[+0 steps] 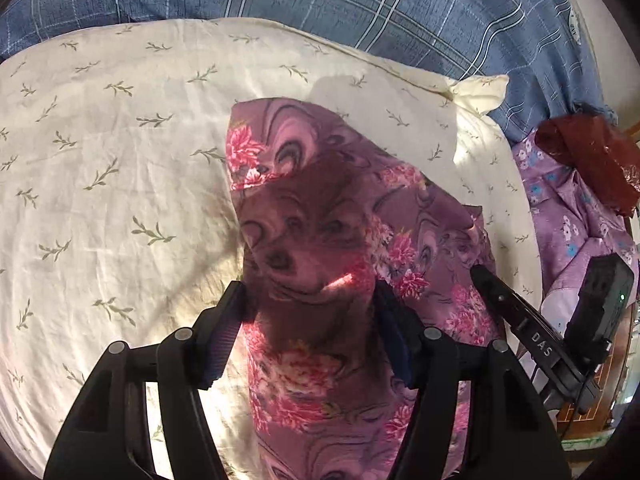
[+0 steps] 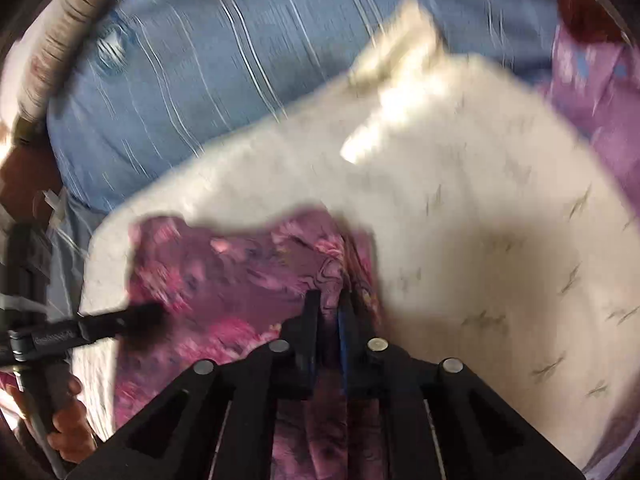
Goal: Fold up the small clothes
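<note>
We see the purple floral garment (image 1: 320,208) lying rumpled on the cream pillow (image 1: 120,160). Our left gripper (image 1: 308,320) has its fingers apart astride a fold; our right gripper (image 2: 330,308) has its fingers clamped on the cloth's edge

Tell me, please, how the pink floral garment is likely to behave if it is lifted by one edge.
The pink floral garment will probably hang limp: it already creases and drapes over the cream pillow. It looks thin, so likely light. The folds may slide apart, since the fabric bunches at the right claw.
</note>
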Motion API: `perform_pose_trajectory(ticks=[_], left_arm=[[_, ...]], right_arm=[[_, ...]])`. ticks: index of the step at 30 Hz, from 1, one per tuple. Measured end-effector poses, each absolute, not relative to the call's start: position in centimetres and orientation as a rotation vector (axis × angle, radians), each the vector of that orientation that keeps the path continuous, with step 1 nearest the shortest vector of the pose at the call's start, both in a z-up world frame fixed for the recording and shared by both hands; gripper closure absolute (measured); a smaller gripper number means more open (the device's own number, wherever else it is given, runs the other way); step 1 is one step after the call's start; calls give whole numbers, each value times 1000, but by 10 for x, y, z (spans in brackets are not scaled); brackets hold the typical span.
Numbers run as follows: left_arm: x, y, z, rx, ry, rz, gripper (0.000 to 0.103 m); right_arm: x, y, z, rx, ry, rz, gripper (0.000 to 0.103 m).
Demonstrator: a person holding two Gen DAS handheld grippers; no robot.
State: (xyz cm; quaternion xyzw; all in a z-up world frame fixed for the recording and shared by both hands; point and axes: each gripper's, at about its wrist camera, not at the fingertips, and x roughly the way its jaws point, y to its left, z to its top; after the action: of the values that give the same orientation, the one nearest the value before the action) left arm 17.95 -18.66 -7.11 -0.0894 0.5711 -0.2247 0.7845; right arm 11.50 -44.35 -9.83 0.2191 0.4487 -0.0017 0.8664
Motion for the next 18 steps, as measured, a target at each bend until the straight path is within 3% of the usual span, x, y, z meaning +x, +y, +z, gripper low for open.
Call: perform_pose_trajectory(ticks=[3, 7, 13, 18], left_arm=[[156, -182, -49, -109, 1165, -469, 40], [110, -175, -38, -82, 1125, -468, 35], [76, -194, -69, 62, 1108, -422, 34], [61, -195, -49, 89, 1046, -425, 35]], right_arm=[[85, -450, -74, 517, 840, 39, 78], [35, -441, -52, 492, 754, 104, 77], [21, -422, -106, 485, 911, 59, 63], [-2, -429, -73, 517, 849, 48, 61]])
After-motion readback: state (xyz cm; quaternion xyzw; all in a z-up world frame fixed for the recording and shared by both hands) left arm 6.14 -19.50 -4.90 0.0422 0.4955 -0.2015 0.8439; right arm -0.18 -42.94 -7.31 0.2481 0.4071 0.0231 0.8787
